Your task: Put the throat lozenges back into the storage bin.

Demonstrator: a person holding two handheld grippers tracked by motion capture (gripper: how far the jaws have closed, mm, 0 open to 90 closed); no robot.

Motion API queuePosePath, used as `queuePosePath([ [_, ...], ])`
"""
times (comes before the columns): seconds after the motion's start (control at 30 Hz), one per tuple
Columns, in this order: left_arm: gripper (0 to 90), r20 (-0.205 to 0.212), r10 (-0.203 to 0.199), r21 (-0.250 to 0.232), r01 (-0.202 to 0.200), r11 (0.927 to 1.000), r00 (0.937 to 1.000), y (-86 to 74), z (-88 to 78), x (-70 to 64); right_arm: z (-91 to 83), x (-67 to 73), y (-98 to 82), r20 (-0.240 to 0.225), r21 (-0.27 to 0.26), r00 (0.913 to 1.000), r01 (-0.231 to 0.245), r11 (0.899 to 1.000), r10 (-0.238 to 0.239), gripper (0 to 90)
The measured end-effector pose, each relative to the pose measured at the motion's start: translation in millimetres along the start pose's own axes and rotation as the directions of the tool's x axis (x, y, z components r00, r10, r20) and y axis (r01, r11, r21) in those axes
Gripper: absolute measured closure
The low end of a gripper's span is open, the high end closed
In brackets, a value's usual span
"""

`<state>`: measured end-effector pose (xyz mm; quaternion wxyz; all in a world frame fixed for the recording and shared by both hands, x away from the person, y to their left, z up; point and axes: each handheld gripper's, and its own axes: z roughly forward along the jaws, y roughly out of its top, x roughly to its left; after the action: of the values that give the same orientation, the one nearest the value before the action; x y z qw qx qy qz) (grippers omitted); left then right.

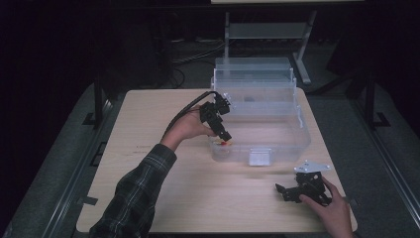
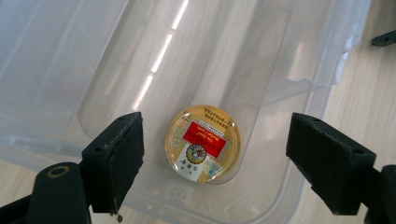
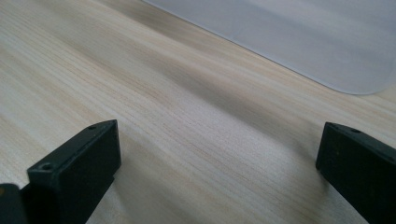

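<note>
Left hand-held gripper [image 2: 215,163] gapes wide above round tin [image 2: 203,143], untouched.

Looks like a lab or test room set up for recording. Pale wood-grain table [image 1: 163,198] in the middle of the frame, ringed by dark metal frame rails [image 1: 74,183] at lower left and lower right. Grey carpeted floor [image 1: 346,119] beyond, mostly in darkness. Loose black cables [image 1: 190,54] trailing across the floor at upper centre. Grey metal stand with angled legs [image 1: 302,54] at upper right of centre. Bright tabletop against dim surroundings. No home furniture, kitchen fittings or shop goods.
</note>
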<state>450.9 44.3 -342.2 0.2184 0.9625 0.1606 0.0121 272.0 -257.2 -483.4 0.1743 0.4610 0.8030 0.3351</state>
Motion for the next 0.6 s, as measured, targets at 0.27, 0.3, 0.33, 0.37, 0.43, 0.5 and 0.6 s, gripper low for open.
queuePosePath([
  [0.27, 18.5, -0.011, -0.008, -0.036, 0.008, 0.9993, 0.9999, -10.7, -15.5, -3.8, 0.0, 0.0, 0.0, 0.0, 0.001, 1.0, -0.001, 1.0, 0.001, 0.0],
  [0.3, 18.4, -0.014, -0.007, -0.034, 0.007, 0.9994, 0.9999, -12.1, -17.5, -4.4, 0.0, 0.0, 0.0, 0.0, 0.001, 1.0, 0.0, 1.0, 0.0, 0.0],
  [0.33, 18.2, -0.018, -0.006, -0.038, 0.006, 0.9993, 0.9998, -13.6, -19.1, -5.0, 0.0, 0.0, -0.1, 0.0, 0.0, 1.0, 0.0, 1.0, 0.0, 0.0],
  [0.37, 18.0, -0.019, -0.01, -0.04, 0.009, 0.9992, 0.9998, -14.7, -20.5, -5.5, 0.0, 0.0, 0.0, 0.0, 0.001, 1.0, -0.001, 1.0, 0.001, 0.0],
  [0.43, 17.8, -0.022, -0.015, -0.053, 0.013, 0.9985, 0.9996, -18.6, -24.9, -5.9, 0.0, 0.0, 0.0, 0.0, 0.001, 1.0, -0.001, 1.0, 0.001, 0.0],
  [0.5, 17.8, -0.024, -0.023, -0.063, 0.021, 0.9978, 0.9994, -22.9, -27.6, -5.6, 0.0, 0.0, 0.0, 0.0, 0.001, 1.0, 0.0, 1.0, 0.0, 0.0],
  [0.6, 17.8, -0.028, -0.033, -0.075, 0.031, 0.9967, 0.9991, -30.6, -30.1, -5.0, 0.0, 0.0, -0.1, 0.0, 0.001, 1.0, 0.0, 1.0, 0.0, 0.0],
])
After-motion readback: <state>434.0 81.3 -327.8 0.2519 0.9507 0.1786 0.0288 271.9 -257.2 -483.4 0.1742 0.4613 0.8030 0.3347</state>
